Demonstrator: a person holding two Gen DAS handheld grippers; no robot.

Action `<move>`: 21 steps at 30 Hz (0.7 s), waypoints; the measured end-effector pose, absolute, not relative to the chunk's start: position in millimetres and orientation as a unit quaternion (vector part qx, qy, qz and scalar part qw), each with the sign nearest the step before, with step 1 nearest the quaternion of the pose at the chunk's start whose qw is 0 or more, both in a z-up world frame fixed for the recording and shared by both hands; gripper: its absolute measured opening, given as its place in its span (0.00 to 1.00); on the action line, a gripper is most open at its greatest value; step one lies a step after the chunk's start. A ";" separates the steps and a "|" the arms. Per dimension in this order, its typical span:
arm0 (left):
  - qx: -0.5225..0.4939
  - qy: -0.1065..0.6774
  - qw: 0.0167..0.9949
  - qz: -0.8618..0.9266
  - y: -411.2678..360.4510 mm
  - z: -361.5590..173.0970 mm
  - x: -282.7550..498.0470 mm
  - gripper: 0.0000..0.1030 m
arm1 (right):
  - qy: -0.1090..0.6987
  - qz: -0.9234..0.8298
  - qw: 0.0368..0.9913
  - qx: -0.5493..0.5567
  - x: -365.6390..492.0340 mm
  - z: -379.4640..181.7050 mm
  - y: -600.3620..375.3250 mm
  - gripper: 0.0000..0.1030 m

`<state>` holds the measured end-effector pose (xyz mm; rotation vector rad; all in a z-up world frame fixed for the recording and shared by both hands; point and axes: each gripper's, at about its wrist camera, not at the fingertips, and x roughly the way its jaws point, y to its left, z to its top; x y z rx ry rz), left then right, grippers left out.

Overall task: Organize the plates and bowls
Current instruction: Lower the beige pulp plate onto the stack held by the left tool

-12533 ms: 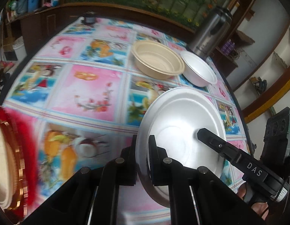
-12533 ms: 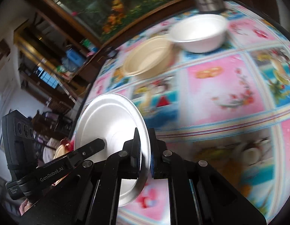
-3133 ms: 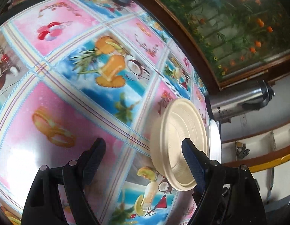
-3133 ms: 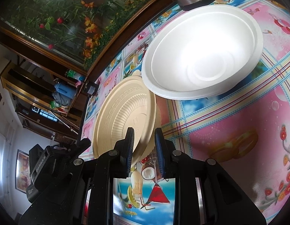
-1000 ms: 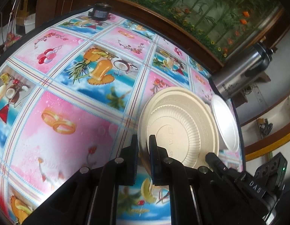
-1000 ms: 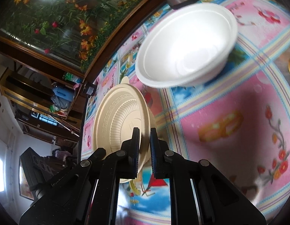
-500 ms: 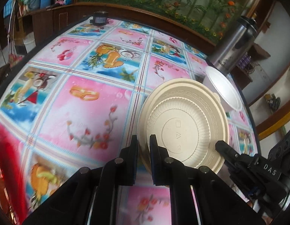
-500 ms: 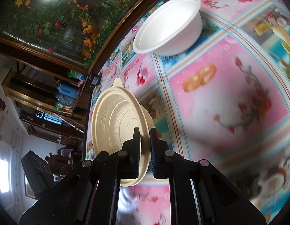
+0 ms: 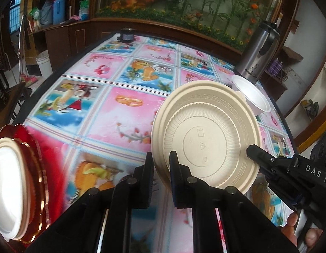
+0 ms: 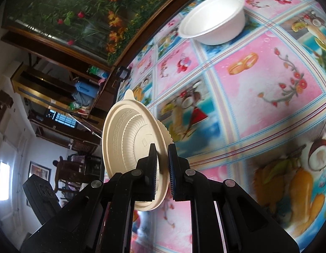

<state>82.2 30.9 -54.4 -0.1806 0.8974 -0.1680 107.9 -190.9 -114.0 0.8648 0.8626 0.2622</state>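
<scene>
A beige ribbed bowl [image 9: 205, 139] hangs tilted on edge above the patterned tablecloth, held from two sides. My left gripper [image 9: 161, 160] has the bowl's left rim between its fingers, and its jaws are opening slightly. My right gripper [image 10: 162, 154] is shut on the opposite rim of the beige bowl [image 10: 129, 139]; its fingertip [image 9: 255, 150] shows at the bowl's right edge. A white bowl [image 9: 251, 97] stands upright on the table at the far right, also in the right wrist view as the white bowl [image 10: 213, 21]. At the near left, pale plates [image 9: 7, 181] are stacked on a red and gold tray [image 9: 39, 168].
A steel flask [image 9: 257, 54] stands just behind the white bowl, at the table's far right edge. A small dark object [image 9: 126, 35] sits at the far edge. Wooden cabinets and a flower mural line the wall behind. A person's hand [image 9: 302, 229] holds the right gripper's handle.
Both grippers have carried the beige bowl back from the white bowl and flask toward the near left of the table. The red tray with plates has come into view at the left.
</scene>
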 end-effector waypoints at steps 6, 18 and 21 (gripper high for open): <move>-0.098 0.419 0.900 -0.070 53.9 -46.7 68.6 0.13 | 0.405 0.137 0.816 0.390 103.9 -103.0 -167.0 0.10; -0.120 0.397 0.909 -0.037 109.1 -33.0 43.0 0.13 | 0.410 0.179 0.818 0.363 98.0 -85.0 -109.4 0.10; -0.125 0.393 0.911 -0.026 122.6 -32.3 38.7 0.13 | 0.413 0.191 0.814 0.359 98.0 -84.6 -95.2 0.10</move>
